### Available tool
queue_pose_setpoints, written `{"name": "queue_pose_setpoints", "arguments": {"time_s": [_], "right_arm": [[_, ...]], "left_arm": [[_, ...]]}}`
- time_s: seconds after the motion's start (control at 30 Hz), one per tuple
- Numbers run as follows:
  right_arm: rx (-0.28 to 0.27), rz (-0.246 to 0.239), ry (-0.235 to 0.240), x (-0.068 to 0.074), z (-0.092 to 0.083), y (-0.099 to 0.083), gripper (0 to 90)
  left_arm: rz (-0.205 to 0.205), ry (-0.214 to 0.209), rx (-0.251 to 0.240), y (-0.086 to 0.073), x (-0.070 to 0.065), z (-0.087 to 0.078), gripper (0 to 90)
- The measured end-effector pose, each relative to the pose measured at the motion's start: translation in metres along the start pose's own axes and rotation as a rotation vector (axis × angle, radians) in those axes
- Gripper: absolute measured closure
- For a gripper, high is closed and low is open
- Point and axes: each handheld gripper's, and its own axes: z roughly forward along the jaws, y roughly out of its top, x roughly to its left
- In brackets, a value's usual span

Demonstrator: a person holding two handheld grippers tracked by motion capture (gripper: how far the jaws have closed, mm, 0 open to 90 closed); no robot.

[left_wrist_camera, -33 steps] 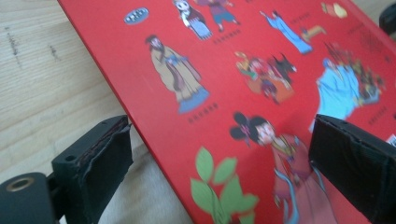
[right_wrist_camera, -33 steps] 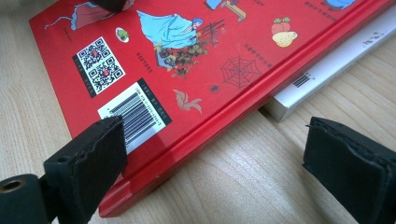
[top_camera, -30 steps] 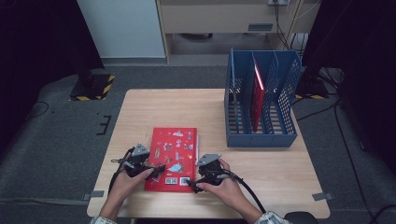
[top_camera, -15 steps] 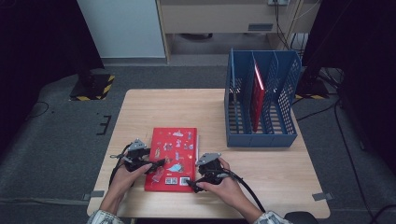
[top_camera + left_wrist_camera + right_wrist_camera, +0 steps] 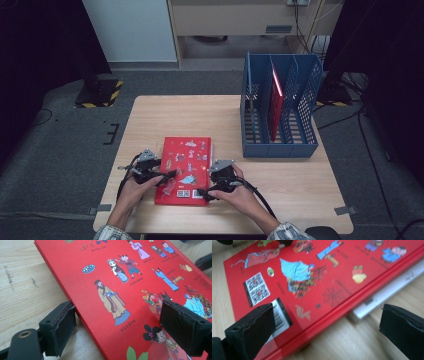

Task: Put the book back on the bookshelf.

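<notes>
The red picture book (image 5: 183,169) lay flat on the table (image 5: 280,175) between my claws, its long axis running away from me. My left claw (image 5: 117,327) straddled its left edge, jaws closing in but not yet pinching; my right claw (image 5: 327,327) gaped wide over the right edge.

— What carries everything?
— A pale wooden table (image 5: 200,115).
— And on it?
— A red book (image 5: 185,167) lies flat near the front edge. A blue rack (image 5: 280,145) stands at the right, well apart from the book.
</notes>
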Motion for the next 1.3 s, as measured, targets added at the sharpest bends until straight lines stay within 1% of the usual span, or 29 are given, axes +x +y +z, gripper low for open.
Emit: {"name": "queue_pose_setpoints", "arguments": {"time_s": [0.03,0.07,0.17,0.27,0.33,0.43,0.47,0.5,0.53,0.57,0.73,0.83,0.93,1.03,1.1,1.13,1.17,1.23,1.3], "right_arm": [[-0.007,0.001,-0.007,-0.001,0.002,0.002,0.7],[-0.012,-0.009,-0.01,-0.002,0.003,0.004,0.7],[-0.022,-0.005,-0.014,-0.007,0.007,0.009,0.8],[-0.019,0.027,0.006,-0.013,0.012,0.012,0.3],[-0.029,0.042,0.009,-0.016,0.013,0.012,0.3],[-0.028,0.049,0.013,-0.017,0.013,0.011,0.3],[-0.03,0.052,0.013,-0.017,0.013,0.011,0.3],[-0.031,0.054,0.014,-0.018,0.013,0.011,0.3],[-0.033,0.058,0.016,-0.018,0.013,0.011,0.2],[-0.032,0.062,0.018,-0.018,0.013,0.01,0.2],[-0.027,0.071,0.032,-0.021,0.013,0.01,0.2],[-0.021,0.077,0.038,-0.022,0.013,0.01,0.2],[-0.018,0.085,0.033,-0.022,0.013,0.012,0.5],[-0.006,0.102,0.035,-0.022,0.012,0.013,0.7],[-0.007,0.107,0.032,-0.022,0.011,0.014,0.8],[-0.004,0.107,0.035,-0.022,0.011,0.014,0.9],[-0.003,0.11,0.035,-0.022,0.01,0.014,1.1],[-0.009,0.105,0.028,-0.022,0.01,0.014,1.4],[-0.007,0.103,0.025,-0.021,0.009,0.015,2.3]], "left_arm": [[0.001,0.0,0.0,0.0,0.0,0.0,13.3],[0.001,0.0,0.0,0.0,0.0,0.0,13.3],[0.008,-0.006,0.0,0.0,0.0,0.0,13.4],[0.011,-0.006,0.001,0.0,-0.001,0.0,13.5],[0.014,-0.01,0.004,0.001,-0.001,0.0,13.9],[0.017,-0.009,0.003,0.002,-0.001,0.0,15.8],[0.015,-0.007,-0.006,0.002,-0.001,-0.001,16.9],[0.008,-0.003,-0.016,0.002,-0.001,-0.003,19.7],[0.01,-0.001,-0.022,0.003,-0.001,-0.004,22.9],[0.015,-0.001,-0.024,0.003,-0.001,-0.004,24.1],[0.028,-0.008,-0.018,0.004,-0.003,-0.003,24.5],[0.025,-0.008,-0.024,0.005,-0.004,-0.003,24.8],[0.03,-0.012,-0.026,0.005,-0.005,-0.004,25.3],[0.032,-0.023,-0.038,0.007,-0.006,-0.007,26.4],[0.029,-0.034,-0.042,0.007,-0.007,-0.008,27.2],[0.035,-0.034,-0.043,0.008,-0.007,-0.008,27.3],[0.032,-0.034,-0.042,0.008,-0.008,-0.008,27.4],[0.038,-0.031,-0.038,0.008,-0.008,-0.008,27.4],[0.05,-0.023,-0.036,0.009,-0.01,-0.01,27.4]]}}
